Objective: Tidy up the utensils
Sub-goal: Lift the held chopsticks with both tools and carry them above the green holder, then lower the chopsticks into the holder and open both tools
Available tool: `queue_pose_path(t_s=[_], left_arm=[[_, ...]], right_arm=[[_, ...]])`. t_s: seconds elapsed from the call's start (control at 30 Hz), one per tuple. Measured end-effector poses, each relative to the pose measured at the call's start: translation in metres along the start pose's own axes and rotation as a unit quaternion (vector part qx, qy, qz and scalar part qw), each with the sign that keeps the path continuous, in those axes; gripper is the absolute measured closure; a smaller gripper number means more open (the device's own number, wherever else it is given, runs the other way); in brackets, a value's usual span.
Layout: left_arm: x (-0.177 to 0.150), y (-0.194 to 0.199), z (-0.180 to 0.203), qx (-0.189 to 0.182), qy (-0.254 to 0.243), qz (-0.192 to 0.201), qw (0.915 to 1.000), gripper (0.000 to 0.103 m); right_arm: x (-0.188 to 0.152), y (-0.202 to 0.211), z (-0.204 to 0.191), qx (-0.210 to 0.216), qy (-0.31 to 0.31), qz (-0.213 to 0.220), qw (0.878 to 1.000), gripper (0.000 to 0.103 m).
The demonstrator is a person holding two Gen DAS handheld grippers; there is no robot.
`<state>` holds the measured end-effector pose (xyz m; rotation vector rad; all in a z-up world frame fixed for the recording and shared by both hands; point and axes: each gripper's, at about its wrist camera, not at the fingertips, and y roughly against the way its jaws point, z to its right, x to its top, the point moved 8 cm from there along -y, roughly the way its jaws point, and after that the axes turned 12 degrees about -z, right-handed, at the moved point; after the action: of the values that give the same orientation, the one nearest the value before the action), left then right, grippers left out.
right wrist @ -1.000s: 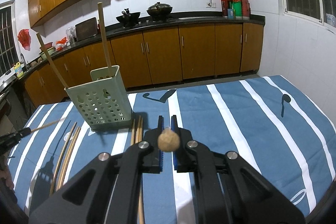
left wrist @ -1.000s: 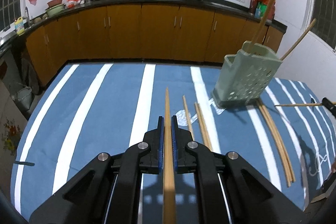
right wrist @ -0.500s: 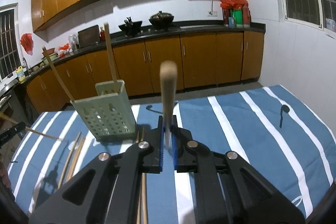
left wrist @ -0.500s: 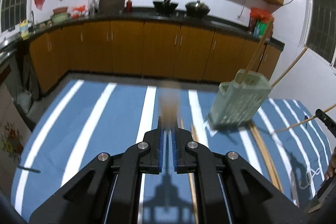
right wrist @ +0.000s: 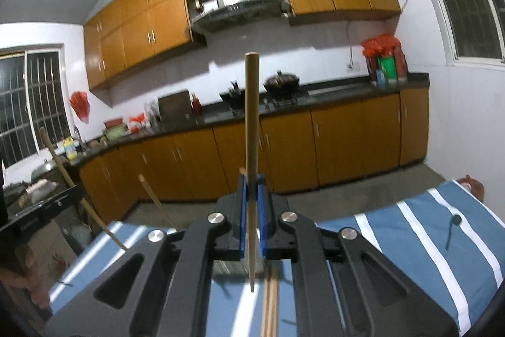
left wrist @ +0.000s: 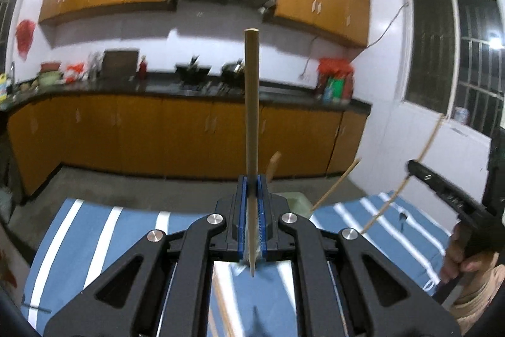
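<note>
No readable writing or brands that I can make out. My left gripper [left wrist: 252, 204] is pinched on a chopstick [left wrist: 251, 116] standing upright; my right gripper [right wrist: 251, 204] pinches another chopstick [right wrist: 252, 147] the same way. Below is a blue cloth with white stripes [right wrist: 442, 229], loose chopsticks [right wrist: 270, 299] lying on it. The green holder's rim [left wrist: 295, 199] peeks out behind the left jaws. The room is a kitchen with orange cabinets [right wrist: 347, 141], a dark counter [left wrist: 126, 89], a range hood [right wrist: 236, 8] and barred windows [left wrist: 454, 59].
</note>
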<state>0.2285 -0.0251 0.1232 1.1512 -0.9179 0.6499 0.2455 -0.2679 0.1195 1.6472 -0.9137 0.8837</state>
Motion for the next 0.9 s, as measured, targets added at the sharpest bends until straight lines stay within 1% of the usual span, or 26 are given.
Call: queue_pose_path(t_s=[0.13,0.2,0.3,0.4,0.43,0.6,0.77,0.83,0.9], left_arm=[[0.026,-0.001,0.018,-0.006,0.000,0.051,0.9987,0.096],[0.039,-0.006,0.024,0.002,-0.004,0.077,0.9970,0.096],[0.048,-0.020,0.031,0.018,-0.012,0.099,0.9948,0.096],[0.046,-0.037,0.031,0.029,-0.014,0.101,0.9944,0.096],[0.043,-0.047,0.029,0.031,-0.010,0.096,0.9949,0.096],[0.029,-0.074,0.021,0.032,0.003,0.077,0.9965,0.096],[0.017,-0.090,0.015,0.032,0.009,0.064,0.9974,0.096],[0.015,-0.094,0.014,0.031,0.009,0.061,0.9976,0.096],[0.015,-0.093,0.017,0.031,0.000,0.069,0.9972,0.096]], right_arm=[[0.023,-0.002,-0.014,0.010,0.000,0.037,0.999,0.095],[0.033,-0.006,-0.020,0.013,0.000,0.053,0.998,0.095],[0.043,-0.016,-0.025,0.007,0.006,0.072,0.997,0.095],[0.048,-0.032,-0.026,0.002,0.010,0.080,0.997,0.095],[0.048,-0.038,-0.026,0.000,0.010,0.078,0.997,0.095],[0.041,-0.073,-0.026,-0.011,0.021,0.061,0.998,0.095],[0.025,-0.100,-0.028,-0.016,0.031,0.033,0.999,0.095],[0.021,-0.105,-0.030,-0.017,0.033,0.026,0.999,0.095],[0.015,-0.109,-0.032,-0.017,0.036,0.020,0.999,0.095]])
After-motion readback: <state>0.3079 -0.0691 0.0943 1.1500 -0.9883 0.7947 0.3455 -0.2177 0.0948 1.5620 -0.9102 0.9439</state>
